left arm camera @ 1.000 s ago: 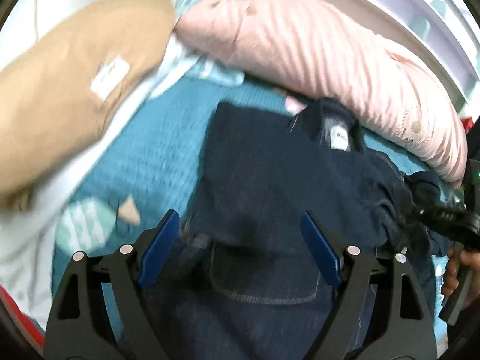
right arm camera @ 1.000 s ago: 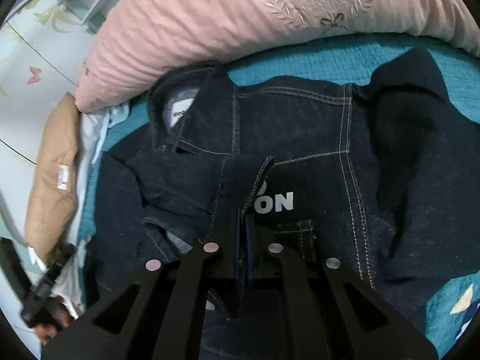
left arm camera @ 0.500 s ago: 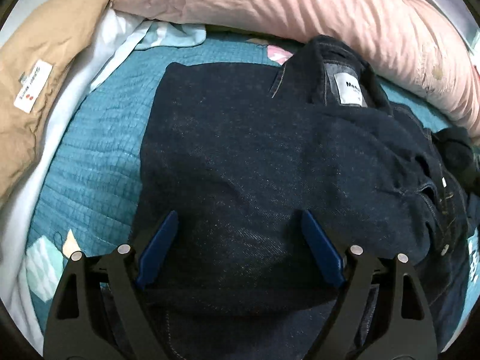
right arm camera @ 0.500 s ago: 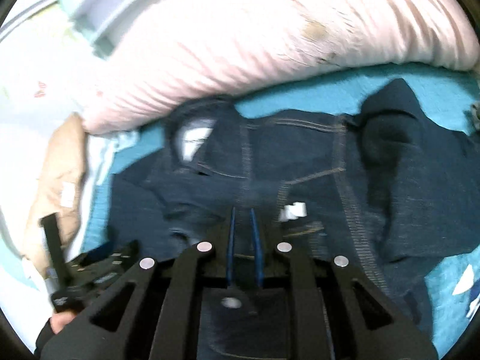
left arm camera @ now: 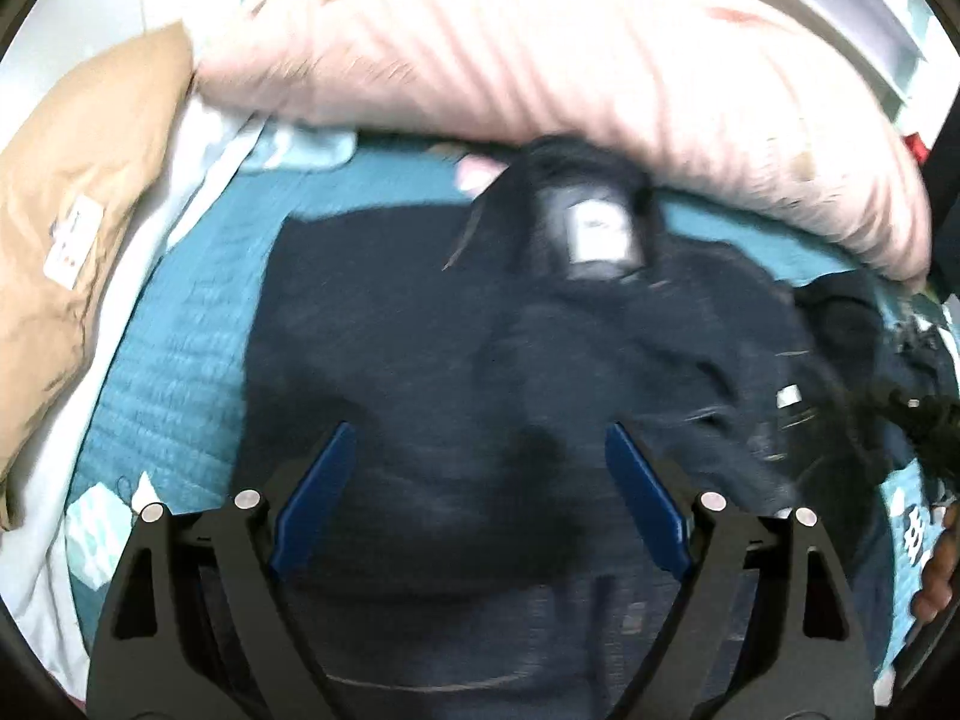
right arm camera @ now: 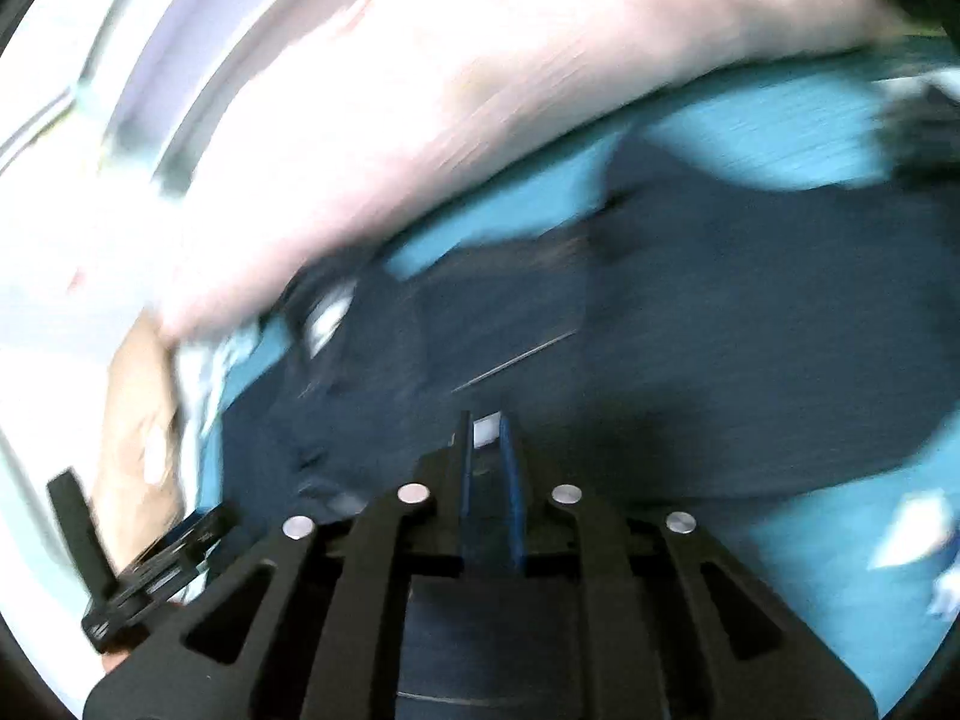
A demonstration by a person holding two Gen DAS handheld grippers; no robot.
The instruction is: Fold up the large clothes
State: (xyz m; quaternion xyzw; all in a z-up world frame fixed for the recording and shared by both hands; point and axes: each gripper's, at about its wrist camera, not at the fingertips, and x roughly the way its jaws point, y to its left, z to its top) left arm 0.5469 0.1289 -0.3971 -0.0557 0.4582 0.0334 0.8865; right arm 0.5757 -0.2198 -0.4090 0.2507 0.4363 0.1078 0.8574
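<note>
A dark denim jacket point(left arm camera: 420, 330) lies spread on the teal bedspread point(left arm camera: 180, 360), its collar label point(left arm camera: 600, 234) up against the pink pillow. My left gripper point(left arm camera: 477, 429) hovers over the jacket's left half, wide open, with nothing pinched between its blue pads. In the blurred right wrist view my right gripper point(right arm camera: 486, 420) hangs over the jacket point(right arm camera: 720, 330). Its pads stand a narrow gap apart, and I see no cloth caught between them. The left gripper point(right arm camera: 138, 570) shows at the lower left of that view.
A long pink pillow point(left arm camera: 540, 60) lies along the bed's far side behind the jacket. A tan pillow point(left arm camera: 78, 180) and white bedding sit at the left. A hand point(left arm camera: 939, 570) shows at the right edge. Teal bedspread point(right arm camera: 810, 540) is bare at the lower right.
My right gripper has let go of the jacket fold, parted slightly and swung fast across the jacket. My left gripper, still wide open, has shifted over the jacket's left half.
</note>
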